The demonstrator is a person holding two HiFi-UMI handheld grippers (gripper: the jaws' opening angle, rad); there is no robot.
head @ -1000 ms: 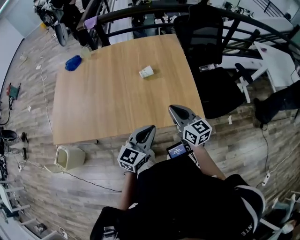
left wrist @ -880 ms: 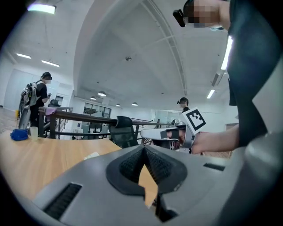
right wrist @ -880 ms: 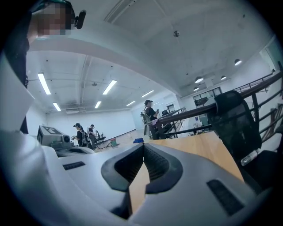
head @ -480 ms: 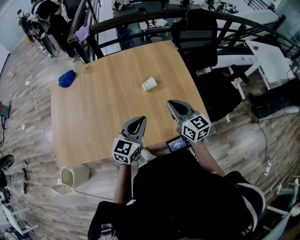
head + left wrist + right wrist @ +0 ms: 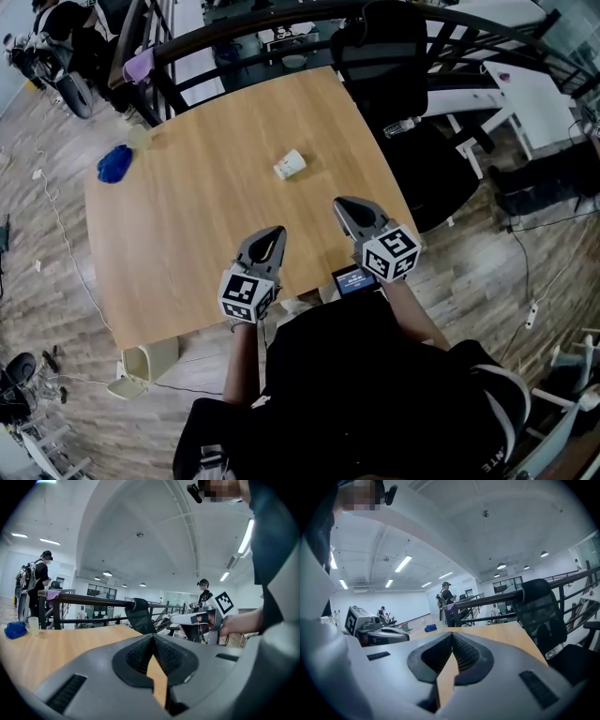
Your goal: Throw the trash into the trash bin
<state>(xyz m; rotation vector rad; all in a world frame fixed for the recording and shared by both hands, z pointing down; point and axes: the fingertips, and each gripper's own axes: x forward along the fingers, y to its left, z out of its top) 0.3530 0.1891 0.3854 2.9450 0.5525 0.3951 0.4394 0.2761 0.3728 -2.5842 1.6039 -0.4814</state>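
Ahead of the left gripper (image 5: 270,236) and right gripper (image 5: 351,206), both pinched closed and empty, lies the paper cup (image 5: 290,164); looks like approach, next needs spreading one to grab.

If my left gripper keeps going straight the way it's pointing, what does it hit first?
Most likely the paper cup lying on the table; the left gripper aims roughly at it across bare wood. Depth is unclear, so it may touch the tabletop sooner.

Nothing legible anywhere. The white cube (image 5: 247,295) on the left gripper (image 5: 273,232) and its twin (image 5: 390,255) on the right gripper (image 5: 342,203) carry only black square markers; the small blue-lit screen (image 5: 354,278) is too tiny to read.
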